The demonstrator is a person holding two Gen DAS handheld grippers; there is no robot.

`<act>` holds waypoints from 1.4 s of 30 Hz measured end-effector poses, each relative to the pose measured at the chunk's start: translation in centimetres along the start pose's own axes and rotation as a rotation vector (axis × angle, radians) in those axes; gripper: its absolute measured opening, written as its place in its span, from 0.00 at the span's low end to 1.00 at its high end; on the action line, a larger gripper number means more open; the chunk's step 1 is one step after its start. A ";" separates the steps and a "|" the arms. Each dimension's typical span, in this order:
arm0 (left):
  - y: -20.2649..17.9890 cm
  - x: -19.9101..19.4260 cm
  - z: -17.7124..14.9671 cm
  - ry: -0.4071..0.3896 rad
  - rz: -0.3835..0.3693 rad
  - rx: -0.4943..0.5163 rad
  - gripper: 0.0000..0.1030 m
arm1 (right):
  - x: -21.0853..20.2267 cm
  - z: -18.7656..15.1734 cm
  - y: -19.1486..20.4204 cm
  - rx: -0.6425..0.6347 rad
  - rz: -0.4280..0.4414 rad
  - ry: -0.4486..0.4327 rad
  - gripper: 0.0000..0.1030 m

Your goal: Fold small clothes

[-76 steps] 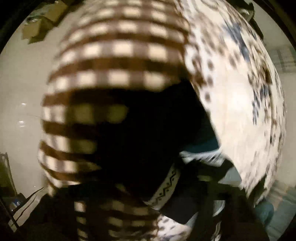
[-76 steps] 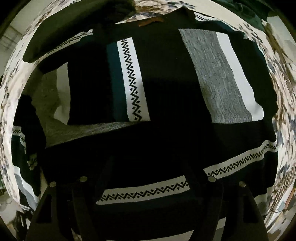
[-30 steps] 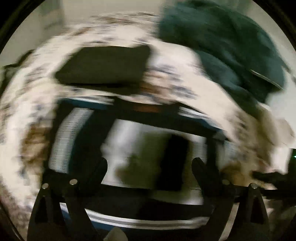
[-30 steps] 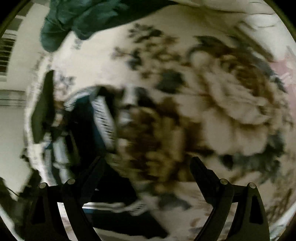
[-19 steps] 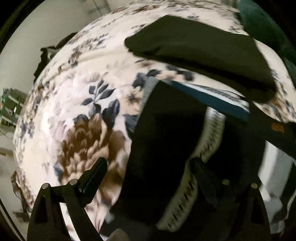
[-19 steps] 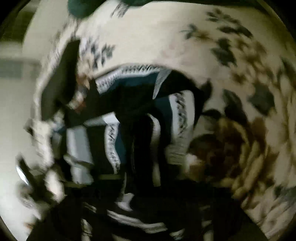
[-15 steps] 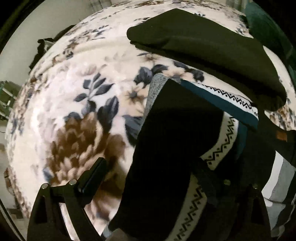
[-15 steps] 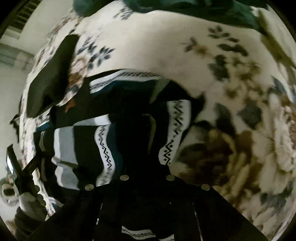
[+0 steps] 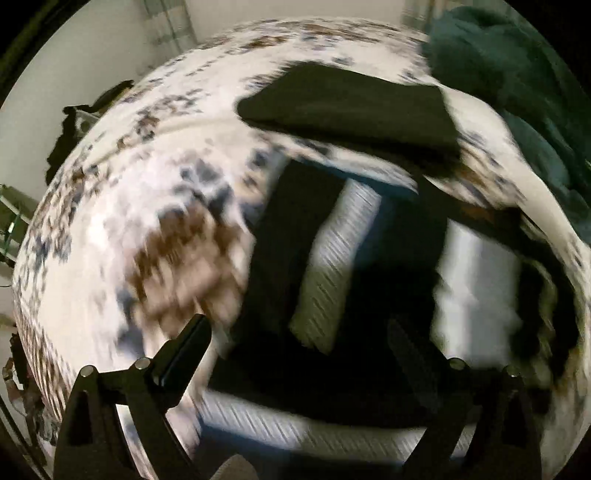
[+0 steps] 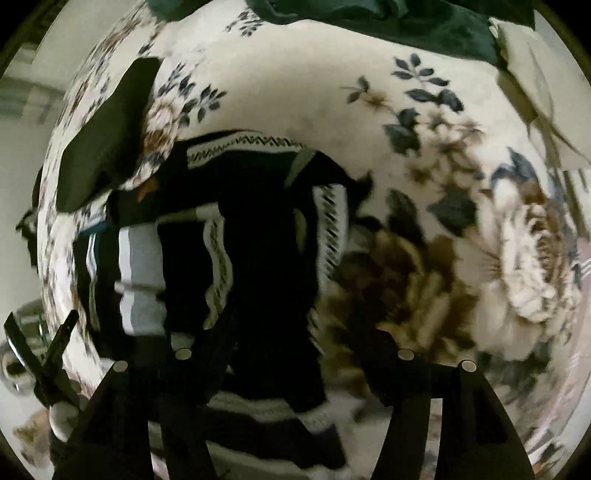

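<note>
Patterned black sweater (image 10: 258, 258) lies bunched on floral blanket (image 10: 332, 110).

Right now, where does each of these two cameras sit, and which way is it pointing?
Left wrist: rides on the left gripper, looking forward and down at the black knit sweater with white zigzag bands on the cream floral blanket; both open black fingers show.
Right wrist: rides on the right gripper, looking down over the same sweater and blanket; its fingers show, spread apart.
Shared: sweater, blanket, folded black garment, dark green fabric heap.
</note>
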State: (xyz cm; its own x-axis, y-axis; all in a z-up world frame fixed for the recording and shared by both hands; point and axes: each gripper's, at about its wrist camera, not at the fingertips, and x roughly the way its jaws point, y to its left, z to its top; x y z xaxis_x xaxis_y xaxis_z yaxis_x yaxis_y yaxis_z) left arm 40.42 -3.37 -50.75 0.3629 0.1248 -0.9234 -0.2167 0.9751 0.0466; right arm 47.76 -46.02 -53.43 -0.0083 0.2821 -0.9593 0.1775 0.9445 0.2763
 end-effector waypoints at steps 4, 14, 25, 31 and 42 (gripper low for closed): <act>-6.2 -3.4 -7.2 0.086 -0.077 0.059 0.96 | -1.9 -1.0 -3.8 -0.038 0.040 0.078 0.61; -24.3 -7.3 -25.2 0.371 -0.217 0.166 0.95 | -4.5 0.1 -12.0 -0.232 0.053 0.166 0.13; -30.4 -5.5 -29.3 0.230 -0.078 0.383 0.05 | 5.6 10.9 -9.9 -0.087 0.389 0.202 0.53; -26.7 -8.6 -27.7 0.179 -0.102 0.237 0.04 | 8.9 12.0 -9.0 0.038 0.475 0.168 0.31; -16.2 -16.2 -23.8 0.083 -0.073 -0.037 0.04 | 1.5 12.0 -0.6 -0.120 0.379 0.085 0.04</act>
State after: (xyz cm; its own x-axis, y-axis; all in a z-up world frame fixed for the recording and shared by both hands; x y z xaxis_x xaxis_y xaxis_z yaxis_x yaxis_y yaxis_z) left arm 16.49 -25.52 -45.65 0.3027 0.0364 -0.9524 -0.2260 0.9735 -0.0346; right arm 59.42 -48.19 -55.77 -0.0463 0.6219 -0.7817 0.0679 0.7827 0.6187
